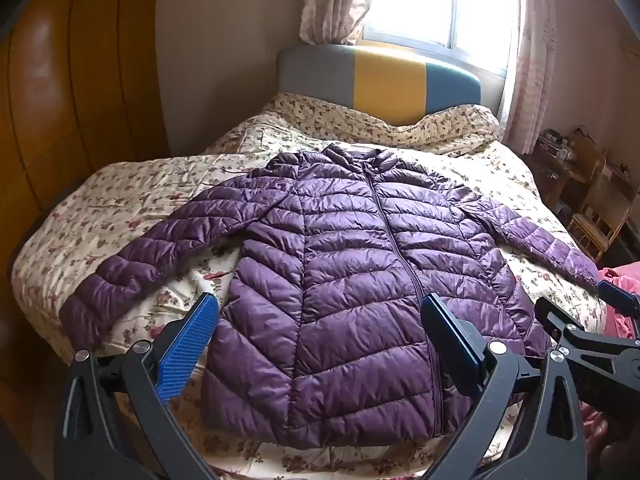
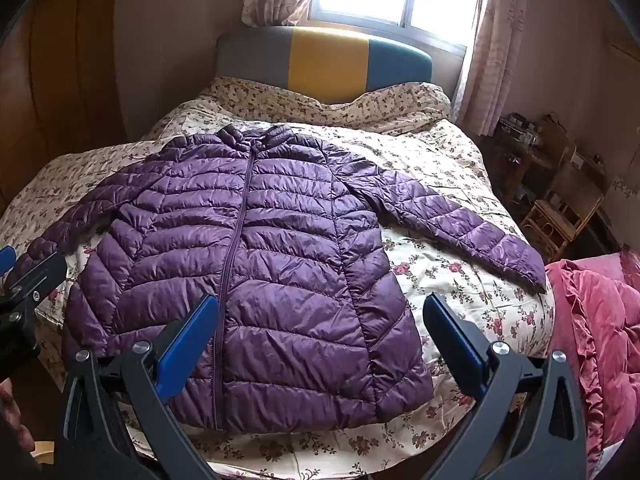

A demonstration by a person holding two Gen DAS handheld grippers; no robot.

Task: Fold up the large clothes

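Note:
A purple quilted puffer jacket (image 1: 344, 264) lies flat, front up and zipped, on a floral bedspread (image 1: 120, 192), both sleeves spread outward. It also shows in the right wrist view (image 2: 264, 248). My left gripper (image 1: 320, 312) is open and empty, held above the jacket's lower hem, left of the zipper. My right gripper (image 2: 320, 312) is open and empty above the hem's right half. The right gripper also shows at the right edge of the left wrist view (image 1: 580, 308). The left gripper shows at the left edge of the right wrist view (image 2: 28, 272).
A grey, yellow and teal headboard (image 1: 384, 80) stands under a bright window with curtains. A wooden wardrobe (image 1: 60, 100) stands on the left. A pink quilt (image 2: 600, 320) lies at the right of the bed. Rattan chairs and a cluttered table (image 2: 560, 200) stand beyond it.

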